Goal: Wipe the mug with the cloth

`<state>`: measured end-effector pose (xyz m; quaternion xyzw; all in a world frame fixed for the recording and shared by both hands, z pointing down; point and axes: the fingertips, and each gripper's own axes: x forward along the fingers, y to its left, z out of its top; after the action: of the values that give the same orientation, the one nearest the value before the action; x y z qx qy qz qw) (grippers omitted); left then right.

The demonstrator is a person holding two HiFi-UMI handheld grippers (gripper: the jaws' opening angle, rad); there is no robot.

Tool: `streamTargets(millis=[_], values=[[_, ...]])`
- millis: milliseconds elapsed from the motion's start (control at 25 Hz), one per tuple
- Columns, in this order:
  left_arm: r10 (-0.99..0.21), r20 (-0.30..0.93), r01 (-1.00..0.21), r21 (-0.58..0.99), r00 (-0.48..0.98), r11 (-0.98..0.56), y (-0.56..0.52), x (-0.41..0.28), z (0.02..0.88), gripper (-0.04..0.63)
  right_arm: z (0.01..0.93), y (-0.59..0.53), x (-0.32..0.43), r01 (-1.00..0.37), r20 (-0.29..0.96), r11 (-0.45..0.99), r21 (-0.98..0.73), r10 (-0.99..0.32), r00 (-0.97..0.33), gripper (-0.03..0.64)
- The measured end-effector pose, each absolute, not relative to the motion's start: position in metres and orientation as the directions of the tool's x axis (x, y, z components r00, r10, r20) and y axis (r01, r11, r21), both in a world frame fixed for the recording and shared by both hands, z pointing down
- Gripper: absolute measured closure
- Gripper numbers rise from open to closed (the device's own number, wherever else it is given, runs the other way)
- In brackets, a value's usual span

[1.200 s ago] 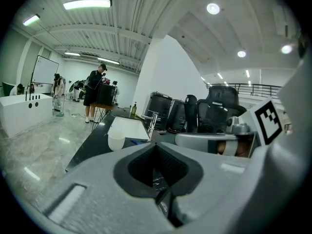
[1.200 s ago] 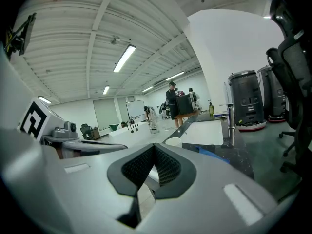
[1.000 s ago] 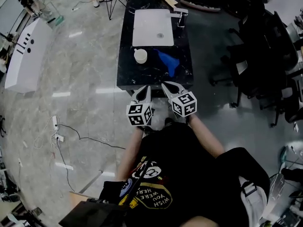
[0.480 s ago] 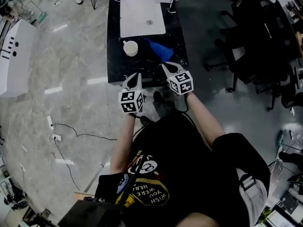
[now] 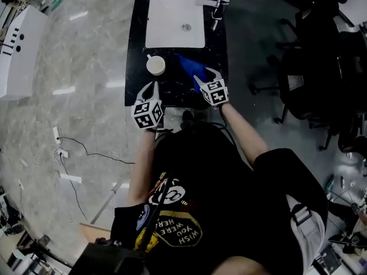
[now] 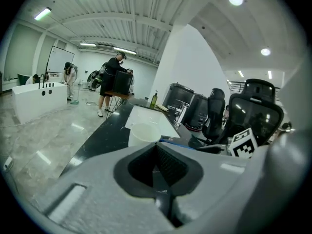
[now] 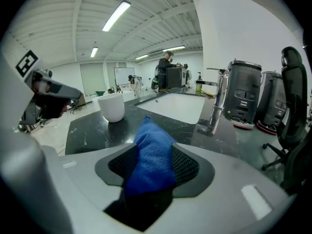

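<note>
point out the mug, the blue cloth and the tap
mug [image 5: 155, 66], head view, its open top
blue cloth [image 7: 148, 152], right gripper view, middle of the fold
tap [image 7: 217, 106], right gripper view, upright stem

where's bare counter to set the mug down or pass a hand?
Bare: the counter strip between mug and near edge, and the margin left of the sink. Crowded: right side, cloth lying in front of the faucet.

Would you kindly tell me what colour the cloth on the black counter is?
Bright blue; the cloth shows best in the right gripper view.
</note>
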<state>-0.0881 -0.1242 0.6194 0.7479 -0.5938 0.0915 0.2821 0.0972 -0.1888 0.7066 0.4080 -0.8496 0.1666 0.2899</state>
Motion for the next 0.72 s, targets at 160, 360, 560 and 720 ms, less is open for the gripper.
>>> streamTargets(millis=[160,360,560,720], values=[[-0.847,0.478,-0.946,0.313,0.232,-0.082,-0.142,-0.103,0.624,0.592,0.711,-0.191,0.081,-0.74,0.633,0.672,-0.038,-0.556,-0.538,0.4],[-0.85,0.479,-0.945,0.321,0.22,-0.063,-0.158,-0.122,0.622,0.592,0.712,-0.192,0.058,-0.697,0.679,0.717,-0.015,-0.504,-0.534,0.481],[-0.842,0.477,-0.943,0.318,0.251,-0.101,-0.17,-0.131,0.618,0.592,0.684,-0.223,0.025,-0.717,0.624,0.697,-0.019,-0.552,-0.553,0.517],[-0.845,0.439,-0.922,0.357,0.307,-0.149,-0.188,-0.131,0.615,0.592,0.673,-0.257,-0.009,-0.692,0.605,0.722,0.016,-0.558,-0.568,0.515]])
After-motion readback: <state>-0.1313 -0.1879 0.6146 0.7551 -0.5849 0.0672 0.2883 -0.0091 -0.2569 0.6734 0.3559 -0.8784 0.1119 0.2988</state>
